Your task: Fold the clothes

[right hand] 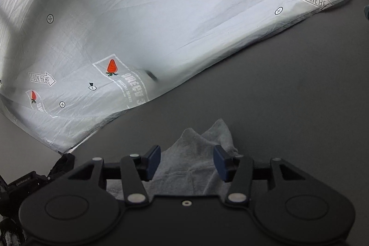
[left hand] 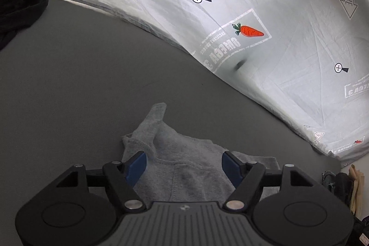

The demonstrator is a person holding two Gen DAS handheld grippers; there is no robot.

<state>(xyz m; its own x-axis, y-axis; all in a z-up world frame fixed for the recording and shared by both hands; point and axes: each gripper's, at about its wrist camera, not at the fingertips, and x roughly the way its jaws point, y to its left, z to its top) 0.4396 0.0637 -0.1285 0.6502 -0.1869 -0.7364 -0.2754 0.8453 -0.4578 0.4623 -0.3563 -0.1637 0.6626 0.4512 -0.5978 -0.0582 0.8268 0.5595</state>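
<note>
Grey flat surface [left hand: 69, 84], prob. a desk or mat, w/ a grey garment [left hand: 180, 167] lying on it right under both grippers. Garment is soft grey knit, rumpled, not flat: a cuff or corner sticks up in a peak in left wrist view, and right wrist view shows two bunched peaks at its far edge [right hand: 207, 144].

Left gripper [left hand: 184, 165]: jaws wide open, pads either side of the cloth, holding nothing. Right gripper [right hand: 187, 160]: same, jaws apart, nothing held.

Progress, my read: early. No neat fold visible; piece needs spreading or a corner grab first, then folds. Can't tell what kind of garment it is.

Beyond it, a pale printed sheet [left hand: 253, 15] w/ carrots & arrows hangs as backdrop. Dark cloth pile [left hand: 18, 10] well apart at far left.
</note>
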